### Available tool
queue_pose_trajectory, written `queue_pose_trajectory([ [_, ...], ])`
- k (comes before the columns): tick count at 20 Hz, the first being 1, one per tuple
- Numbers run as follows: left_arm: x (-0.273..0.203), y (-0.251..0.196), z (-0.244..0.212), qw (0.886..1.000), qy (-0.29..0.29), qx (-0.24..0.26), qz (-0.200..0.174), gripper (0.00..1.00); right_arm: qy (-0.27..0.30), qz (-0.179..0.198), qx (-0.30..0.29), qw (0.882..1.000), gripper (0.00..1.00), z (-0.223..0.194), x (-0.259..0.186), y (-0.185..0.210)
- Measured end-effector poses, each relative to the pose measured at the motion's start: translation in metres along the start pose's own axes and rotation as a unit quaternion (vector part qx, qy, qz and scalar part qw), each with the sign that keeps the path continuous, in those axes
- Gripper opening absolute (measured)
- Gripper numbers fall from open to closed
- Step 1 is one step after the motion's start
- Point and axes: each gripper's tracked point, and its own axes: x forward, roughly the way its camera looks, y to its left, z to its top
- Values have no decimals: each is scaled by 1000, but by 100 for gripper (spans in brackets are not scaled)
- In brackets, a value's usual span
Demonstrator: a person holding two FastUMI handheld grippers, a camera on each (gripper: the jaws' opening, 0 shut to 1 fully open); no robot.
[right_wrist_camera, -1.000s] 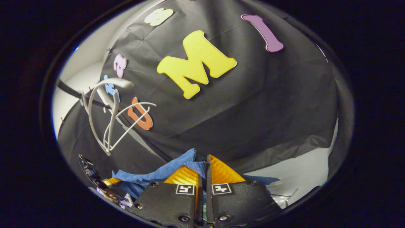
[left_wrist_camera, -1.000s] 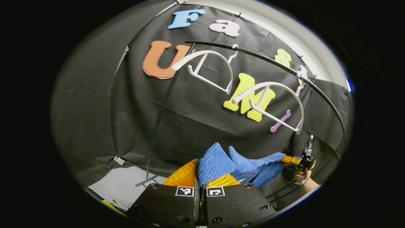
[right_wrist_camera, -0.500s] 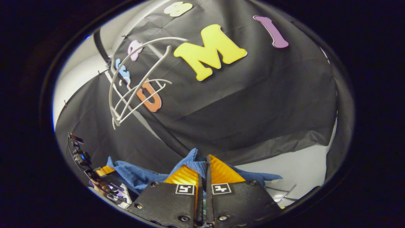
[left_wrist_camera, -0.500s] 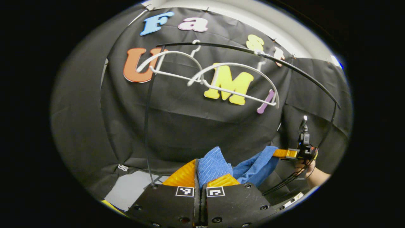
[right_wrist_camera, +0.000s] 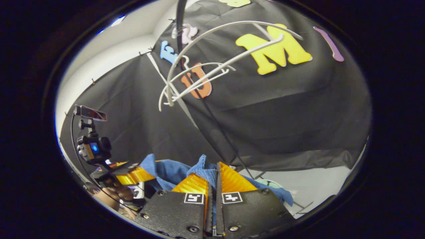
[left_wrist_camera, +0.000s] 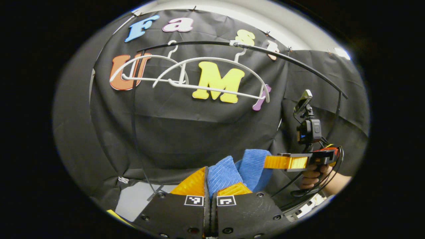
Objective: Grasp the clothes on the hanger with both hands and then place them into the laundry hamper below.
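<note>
I have the blue garment (left_wrist_camera: 223, 172) off the hangers, bunched between my two tools: the left hand-held gripper (left_wrist_camera: 210, 181) pinches one fold, the right hand-held gripper (right_wrist_camera: 212, 177) pinches another. The bare white hangers (left_wrist_camera: 199, 74) sit at 12 o'clock. I judge the carry underway; next I must lower both toward the hamper, which I cannot see.

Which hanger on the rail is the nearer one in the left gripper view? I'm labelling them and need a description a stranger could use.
Find the black rail arching across the cloth wall. Two bare white hangers hang from it, overlapping. The nearer hanger is the larger arc on the right, its hook high on the rail; the other hanger looks smaller, to the left.
</note>
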Motion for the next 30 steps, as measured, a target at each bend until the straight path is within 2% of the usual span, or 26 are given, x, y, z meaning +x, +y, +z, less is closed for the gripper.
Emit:
queue_pose_trajectory([
  [4,0,-6,27,1000,-22,-13,-4,1,-2,57,16,998,7,16,18,35],
  [7,-3,-2,44,998,-43,-34,-6,1,-11,95,52,994,7,29,23,47],
  [9,1,7,43,998,-45,-49,-5,1,-11,107,78,991,7,30,29,43],
  [11,12,19,29,997,-28,-67,-1,1,4,101,92,991,7,18,43,29],
  [20,71,60,-68,989,61,-131,40,1,98,8,121,988,7,-59,105,-62],
  [22,84,68,-90,985,85,-139,56,1,113,-30,127,985,7,-73,116,-88],
  [26,98,94,-144,976,145,-132,92,1,172,-77,143,972,7,-116,139,-123],
  [27,102,102,-153,974,158,-129,102,7,179,-98,133,970,7,-123,143,-134],
  [28,107,105,-166,969,176,-134,107,1,191,-114,119,968,7,-133,148,-146],
  [30,108,109,-192,957,220,-138,128,1,221,-154,97,958,7,-158,151,-169],
])
